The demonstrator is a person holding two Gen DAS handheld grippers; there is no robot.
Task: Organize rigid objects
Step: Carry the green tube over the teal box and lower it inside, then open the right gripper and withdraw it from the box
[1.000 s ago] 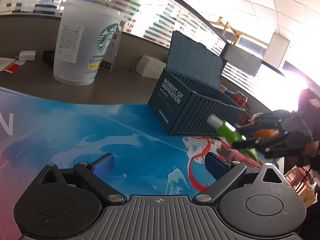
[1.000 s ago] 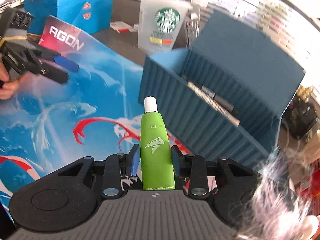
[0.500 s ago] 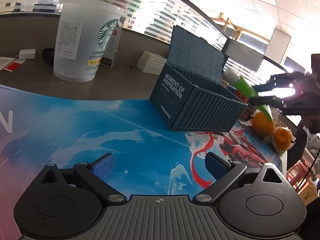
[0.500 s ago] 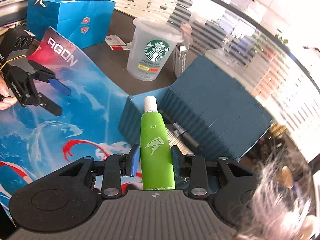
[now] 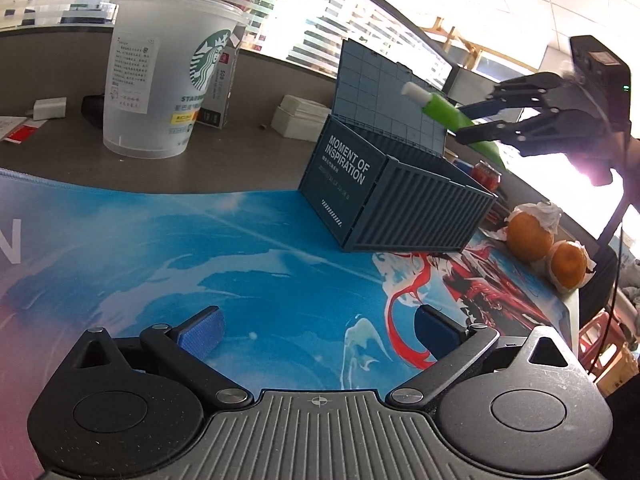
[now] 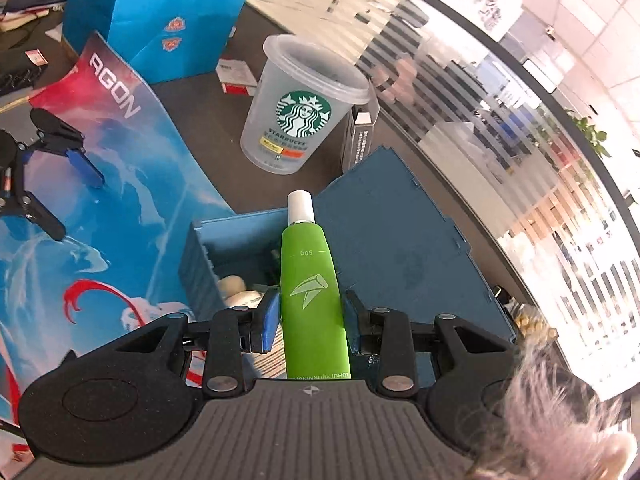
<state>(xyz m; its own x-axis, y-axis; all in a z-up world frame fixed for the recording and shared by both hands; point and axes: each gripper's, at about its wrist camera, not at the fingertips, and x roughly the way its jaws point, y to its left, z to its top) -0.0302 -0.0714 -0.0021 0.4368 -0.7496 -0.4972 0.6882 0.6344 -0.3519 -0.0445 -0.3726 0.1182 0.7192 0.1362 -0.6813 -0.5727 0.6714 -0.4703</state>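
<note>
1. From the left wrist view, the left gripper (image 5: 318,330) hung low over the blue printed mat (image 5: 168,248), angled gently downward, its blue-padded jaws spread wide with nothing between them.
2. In that view the right gripper (image 5: 476,120) was held up in the air at the upper right, above the blue box (image 5: 400,200). It clamped a green tube (image 5: 448,110) whose white cap pointed left, in front of the box's raised lid (image 5: 384,92).
3. The box sat at the far edge of the mat. A frosted plastic cup (image 5: 160,88) stood on the brown desk (image 5: 248,160) behind it, and two oranges (image 5: 548,244) lay to the right of the box. Window blinds and a tiled ceiling filled the background.
4. From the right wrist view, the right gripper (image 6: 310,322) tilted downward over the open box (image 6: 224,248), its pads pressed against both sides of the green tube (image 6: 312,292). The tube pointed forward along the fingers, its cap toward the cup (image 6: 304,108).
5. Pale items lay inside the box; what they were could not be made out. The lid (image 6: 400,240) leaned back to the right.
6. The left gripper (image 6: 60,200) showed at the left edge over the mat (image 6: 100,220), jaws apart. A blue paper bag (image 6: 156,16) stood on the desk (image 6: 208,120) beyond the mat.
</note>
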